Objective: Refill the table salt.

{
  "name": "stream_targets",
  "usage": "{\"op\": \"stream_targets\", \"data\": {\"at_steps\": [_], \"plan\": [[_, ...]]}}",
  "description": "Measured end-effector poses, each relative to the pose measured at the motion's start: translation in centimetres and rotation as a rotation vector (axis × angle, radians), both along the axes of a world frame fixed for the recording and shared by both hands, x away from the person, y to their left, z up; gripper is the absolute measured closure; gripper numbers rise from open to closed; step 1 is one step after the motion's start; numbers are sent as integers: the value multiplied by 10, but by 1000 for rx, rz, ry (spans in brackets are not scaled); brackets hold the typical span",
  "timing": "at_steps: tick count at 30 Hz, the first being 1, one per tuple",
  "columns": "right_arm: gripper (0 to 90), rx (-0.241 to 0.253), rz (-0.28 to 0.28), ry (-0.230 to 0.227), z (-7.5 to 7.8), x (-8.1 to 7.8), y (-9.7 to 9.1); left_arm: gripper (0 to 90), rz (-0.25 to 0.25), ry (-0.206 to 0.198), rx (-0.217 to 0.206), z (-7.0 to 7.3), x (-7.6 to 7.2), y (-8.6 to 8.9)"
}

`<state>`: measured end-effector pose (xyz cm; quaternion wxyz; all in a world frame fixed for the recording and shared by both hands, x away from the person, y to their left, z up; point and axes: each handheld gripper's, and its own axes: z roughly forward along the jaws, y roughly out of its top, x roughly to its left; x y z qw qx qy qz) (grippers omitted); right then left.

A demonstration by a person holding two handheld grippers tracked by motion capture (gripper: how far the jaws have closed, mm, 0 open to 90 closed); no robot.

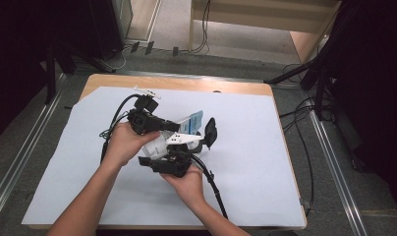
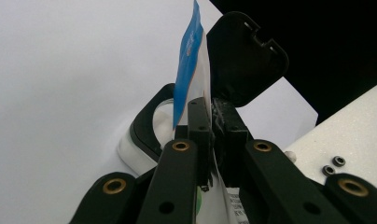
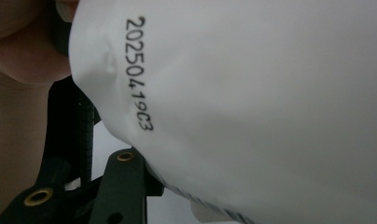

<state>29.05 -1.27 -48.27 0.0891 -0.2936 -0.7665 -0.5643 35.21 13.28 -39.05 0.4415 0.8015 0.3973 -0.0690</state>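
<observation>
Two grippers meet over the middle of the white sheet that covers the table, and between them hangs a white pouch with a blue top edge. The left gripper has its jaws pinched tight on the pouch's flat seam, the blue strip rising just above the pinch, which looks like a way to keep the floppy bag steady while the other tool works on it. The right gripper sits just below the pouch on the side nearer the person, with its jaws partly apart. In the right gripper view the pouch's bulging white face, printed with a date code, crowds the lens, so whether the pads actually press on it cannot be told; probably they cradle its lower end. Just beyond the pouch, a black flip-lid stands open above a round black-rimmed opening in a white container, which suggests the pouch is held upright beside that opening to be fed into or drawn from it. Both hands stay close to the pouch, bracing the tools.
</observation>
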Motion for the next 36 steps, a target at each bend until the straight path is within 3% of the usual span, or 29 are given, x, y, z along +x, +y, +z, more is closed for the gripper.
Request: {"op": "stream_targets", "data": {"at_steps": [36], "plan": [[549,16,-5,3,1,2,-2,869,-9,-33,-21,1,0,-4]]}}
